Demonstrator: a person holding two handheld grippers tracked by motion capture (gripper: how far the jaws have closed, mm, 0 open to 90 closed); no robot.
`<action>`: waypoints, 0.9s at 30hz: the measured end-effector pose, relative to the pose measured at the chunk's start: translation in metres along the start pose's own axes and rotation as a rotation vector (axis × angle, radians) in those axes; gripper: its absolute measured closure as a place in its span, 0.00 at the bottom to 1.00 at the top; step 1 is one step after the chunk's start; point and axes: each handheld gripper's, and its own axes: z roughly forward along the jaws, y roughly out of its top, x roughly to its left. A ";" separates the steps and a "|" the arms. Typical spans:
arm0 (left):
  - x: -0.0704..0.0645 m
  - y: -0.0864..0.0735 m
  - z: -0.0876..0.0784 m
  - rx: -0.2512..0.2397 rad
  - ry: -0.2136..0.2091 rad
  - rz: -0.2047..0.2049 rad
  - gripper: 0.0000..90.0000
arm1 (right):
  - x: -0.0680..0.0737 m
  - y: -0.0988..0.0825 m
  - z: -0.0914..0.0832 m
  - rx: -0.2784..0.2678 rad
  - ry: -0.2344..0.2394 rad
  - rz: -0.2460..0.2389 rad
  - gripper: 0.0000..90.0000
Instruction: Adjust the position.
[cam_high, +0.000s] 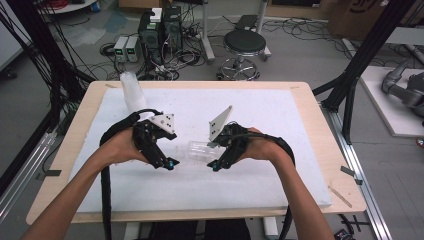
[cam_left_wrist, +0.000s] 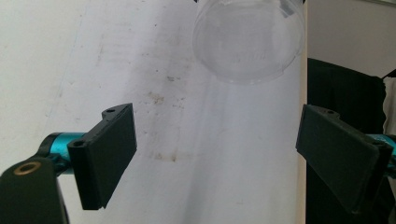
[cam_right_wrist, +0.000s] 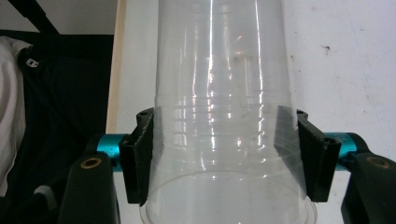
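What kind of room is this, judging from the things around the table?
Probably a robotics or data-recording lab, not a home. Computer towers stand on the floor amid loose cables, a grey robot arm lies at the right, and a black frame surrounds the padded table.

a clear plastic cup (cam_right_wrist: 224, 116) runs up the middle of the frame, its open rim at the bottom edge and its body narrowing toward the top. the right gripper (cam_right_wrist: 224, 154) has its two black jaws pressed against the cup's sides near the rim, one at lower left, one at lower right, each on a teal fitting. behind the cup lies a white mat (cam_right_wrist: 341, 65) with small dark specks. a pale wooden table edge (cam_right_wrist: 116, 65) runs down the left, with dark fabric (cam_right_wrist: 60, 102) beyond it.
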 end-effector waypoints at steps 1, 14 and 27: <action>0.000 0.001 0.001 -0.003 -0.002 0.002 0.14 | 0.000 0.001 0.000 0.004 0.005 0.002 0.37; -0.003 0.020 0.025 -0.013 -0.040 0.044 0.18 | -0.002 0.003 0.004 0.022 0.003 -0.006 0.37; -0.002 0.024 0.030 -0.013 -0.079 0.061 0.45 | -0.002 0.004 0.006 0.023 0.010 -0.018 0.38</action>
